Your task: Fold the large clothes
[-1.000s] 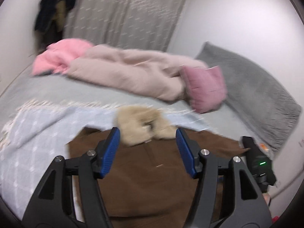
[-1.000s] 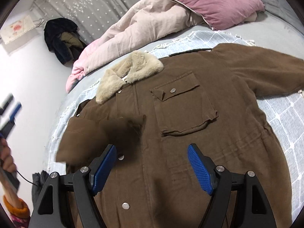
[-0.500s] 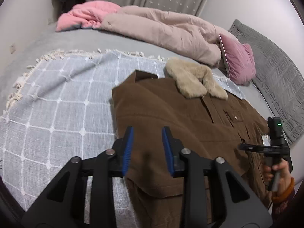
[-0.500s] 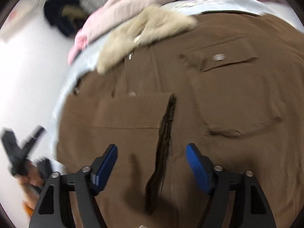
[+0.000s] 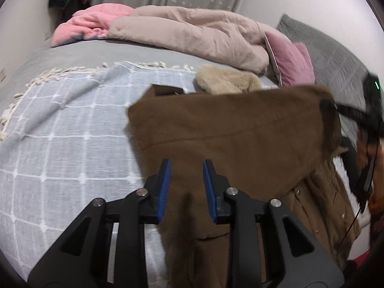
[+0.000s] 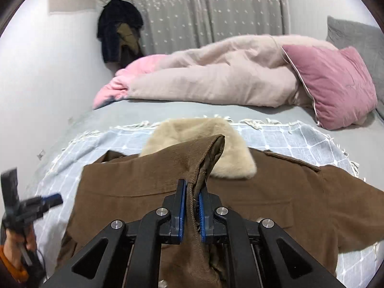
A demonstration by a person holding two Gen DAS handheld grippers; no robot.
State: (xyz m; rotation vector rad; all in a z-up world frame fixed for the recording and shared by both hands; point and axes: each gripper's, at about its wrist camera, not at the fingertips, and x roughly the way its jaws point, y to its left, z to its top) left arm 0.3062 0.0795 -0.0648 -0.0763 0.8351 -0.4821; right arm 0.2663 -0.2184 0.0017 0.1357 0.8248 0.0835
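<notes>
The coat lies on the blanket, collar far side; the right gripper pinches a cuff, lifted, likely to fold it across; the left gripper hovers part-open above the coat, holding nothing.

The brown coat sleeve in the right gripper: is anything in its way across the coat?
Nothing visible. The right gripper holds the brown sleeve cuff above the brown fur-collared coat, whose front lies bare.
</notes>
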